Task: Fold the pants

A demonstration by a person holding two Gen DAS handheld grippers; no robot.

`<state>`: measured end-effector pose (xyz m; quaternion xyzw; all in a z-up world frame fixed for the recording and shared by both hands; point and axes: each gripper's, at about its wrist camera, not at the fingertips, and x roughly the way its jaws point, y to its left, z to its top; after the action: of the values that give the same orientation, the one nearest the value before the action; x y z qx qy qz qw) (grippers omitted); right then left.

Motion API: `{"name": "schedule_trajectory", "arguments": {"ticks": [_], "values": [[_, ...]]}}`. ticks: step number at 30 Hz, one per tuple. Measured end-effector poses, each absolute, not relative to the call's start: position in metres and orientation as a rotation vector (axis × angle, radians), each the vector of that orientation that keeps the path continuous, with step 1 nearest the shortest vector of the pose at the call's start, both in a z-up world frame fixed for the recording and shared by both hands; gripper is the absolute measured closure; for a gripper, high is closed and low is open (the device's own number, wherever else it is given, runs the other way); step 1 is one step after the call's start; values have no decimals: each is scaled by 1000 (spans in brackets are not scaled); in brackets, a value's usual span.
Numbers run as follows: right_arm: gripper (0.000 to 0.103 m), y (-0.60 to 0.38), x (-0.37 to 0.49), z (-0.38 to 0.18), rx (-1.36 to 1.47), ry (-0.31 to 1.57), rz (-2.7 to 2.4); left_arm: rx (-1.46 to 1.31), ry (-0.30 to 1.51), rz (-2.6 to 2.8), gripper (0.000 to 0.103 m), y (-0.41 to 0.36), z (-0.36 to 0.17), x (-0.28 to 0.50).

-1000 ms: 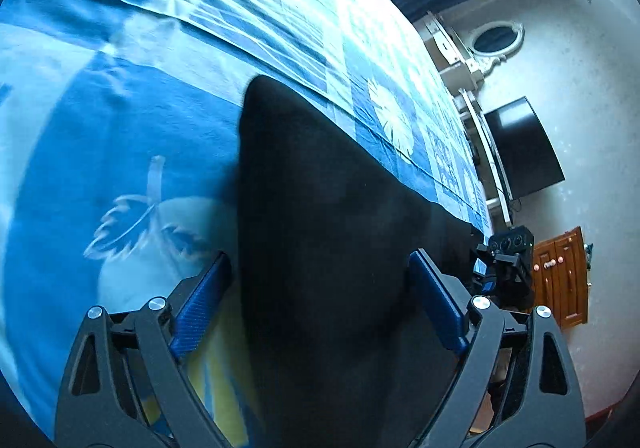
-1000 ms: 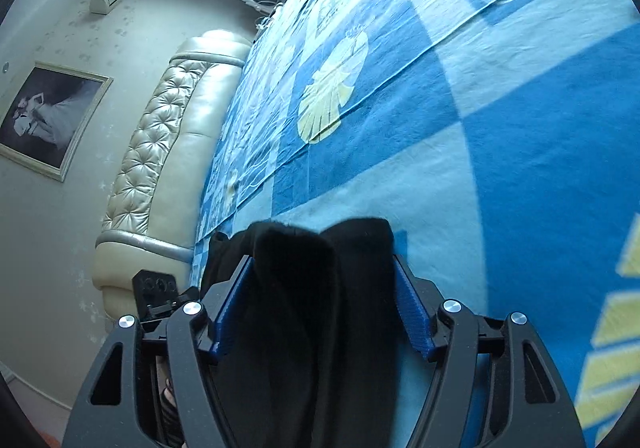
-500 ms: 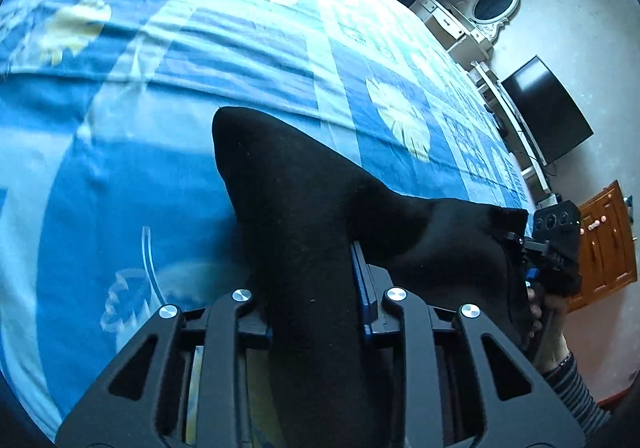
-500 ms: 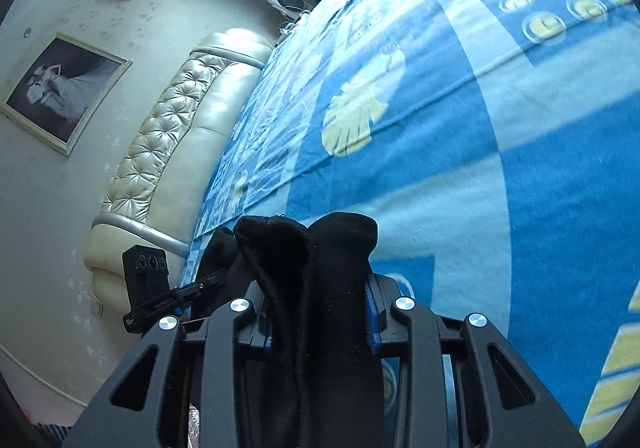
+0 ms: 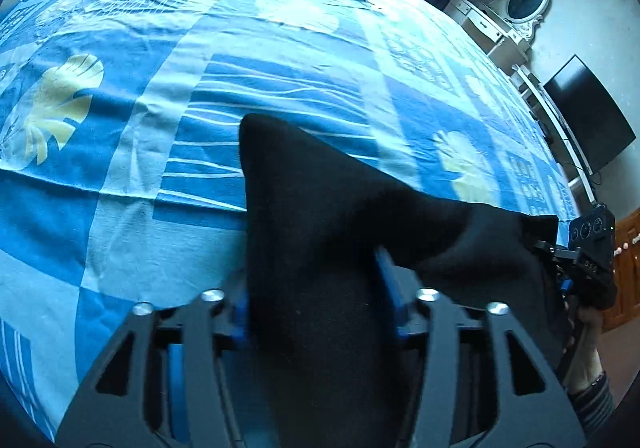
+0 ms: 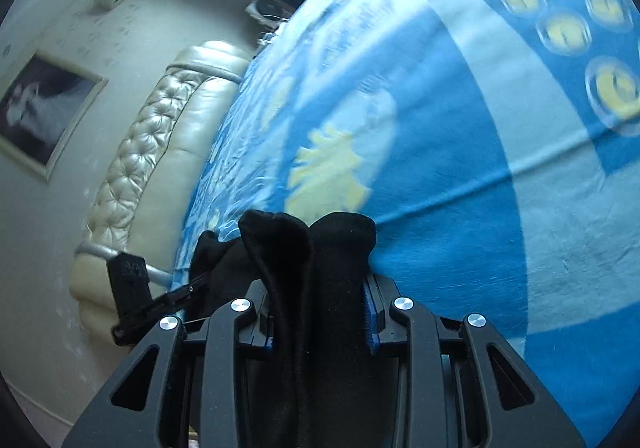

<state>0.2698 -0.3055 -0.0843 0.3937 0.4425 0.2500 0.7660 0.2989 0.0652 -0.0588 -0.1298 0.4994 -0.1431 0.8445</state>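
The black pants [image 5: 320, 216] hang stretched between my two grippers above the blue patterned bedspread [image 5: 180, 88]. My left gripper [image 5: 316, 288] is shut on one bunched end of the pants, whose corner sticks up ahead of the fingers. My right gripper [image 6: 320, 300] is shut on the other end [image 6: 320, 248], two folds of black cloth standing up between the blue pads. The right gripper also shows at the right edge of the left wrist view [image 5: 588, 248], and the left gripper at the left of the right wrist view [image 6: 132, 280].
The bedspread [image 6: 460, 168] covers a wide bed. A cream tufted headboard [image 6: 160, 152] stands at one end, a framed picture [image 6: 40, 112] on the wall beside it. A white dresser with an oval mirror [image 5: 524, 4], a dark TV [image 5: 592, 120] and a wooden cabinet [image 5: 628, 268] line the other side.
Both grippers have closed on the pants' ends, then lifted them off the bed. The views have tilted up and show more of the bedspread.
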Motion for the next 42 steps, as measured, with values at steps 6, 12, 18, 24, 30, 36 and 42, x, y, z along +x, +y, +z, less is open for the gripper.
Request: {"name": "schedule_trajectory", "arguments": {"ticks": [6,12,18,24,30,36,42], "values": [[70,-309,265,-87,870,938,570,-323,1044,-344,29,69,-62,302],[62,-310,261,-86,887,907,605,-293,1046,-419,6,61,-61,302],[56,-309,261,-83,898,892,629,-375,1016,-461,3,71,-62,299],[46,-312,252,-78,909,865,638,-445,991,-466,3,81,-63,291],[35,-320,231,-73,939,828,620,-387,1004,-415,3,79,-58,271],[25,-324,205,-67,953,814,588,-387,1005,-361,3,83,-54,237],[24,-322,176,-66,934,825,559,-369,1023,-311,3,82,-52,200]]}}
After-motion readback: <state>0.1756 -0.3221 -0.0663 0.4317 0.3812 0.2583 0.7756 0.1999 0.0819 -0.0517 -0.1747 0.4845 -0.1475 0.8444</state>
